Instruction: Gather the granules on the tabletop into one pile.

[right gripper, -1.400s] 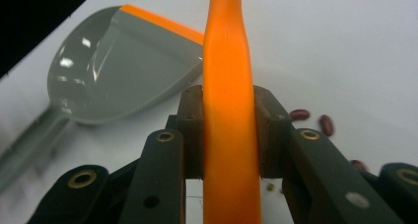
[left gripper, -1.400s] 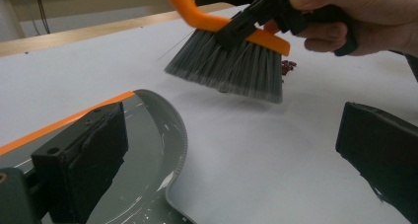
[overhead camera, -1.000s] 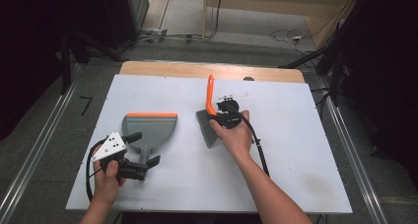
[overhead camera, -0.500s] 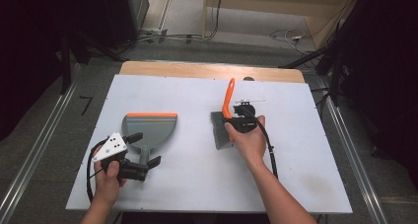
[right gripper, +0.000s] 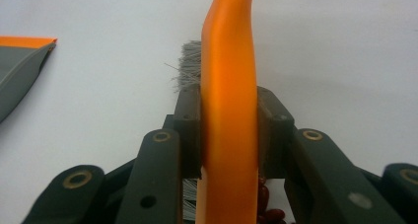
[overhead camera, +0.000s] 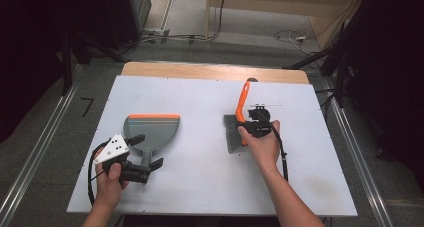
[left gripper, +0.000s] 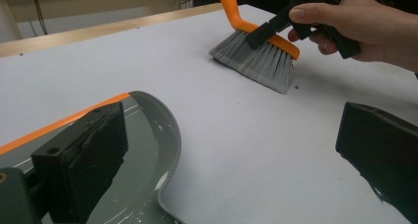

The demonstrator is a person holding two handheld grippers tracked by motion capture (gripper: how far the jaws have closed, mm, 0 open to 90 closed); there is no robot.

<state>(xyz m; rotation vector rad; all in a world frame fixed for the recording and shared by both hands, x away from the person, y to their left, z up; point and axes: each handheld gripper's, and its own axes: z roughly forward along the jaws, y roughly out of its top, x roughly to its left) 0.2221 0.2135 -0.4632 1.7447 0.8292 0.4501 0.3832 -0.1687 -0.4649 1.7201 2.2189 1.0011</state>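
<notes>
From the high view, the white worktop (overhead camera: pixel 210 187) had the grey dustpan (overhead camera: pixel 151 130) sitting around 9 o'clock of centre, orange lip pointing to 12, handle pointing back toward the person. The left tongs (overhead camera: pixel 151 150) were right at that handle, jaws spread either side of it, not squeezing anything as far as I could see. Over at about 3 o'clock the right tongs (overhead camera: pixel 248 128) were clamped on the orange brush (overhead camera: pixel 242 107), handle sticking up toward 12 and the grey bristles splayed down on the worktop on the 9 o'clock side of the hand. In the left gripper view the left tongs' jaws stood wide apart, one over the dustpan (left gripper: pixel 148 184) at 8 o'clock, the other at 4 o'clock over bare worktop, and the brush (left gripper: pixel 256 56) was up at 1 o'clock with bristles touching the surface, the right hand (left gripper: pixel 365 26) holding its tongs on it. In the right gripper view the jaws were squeezed tight on both sides of the brush (right gripper: pixel 229 110) handle, with a corner of the dustpan (right gripper: pixel 19 66) off at 9 o'clock.
</notes>
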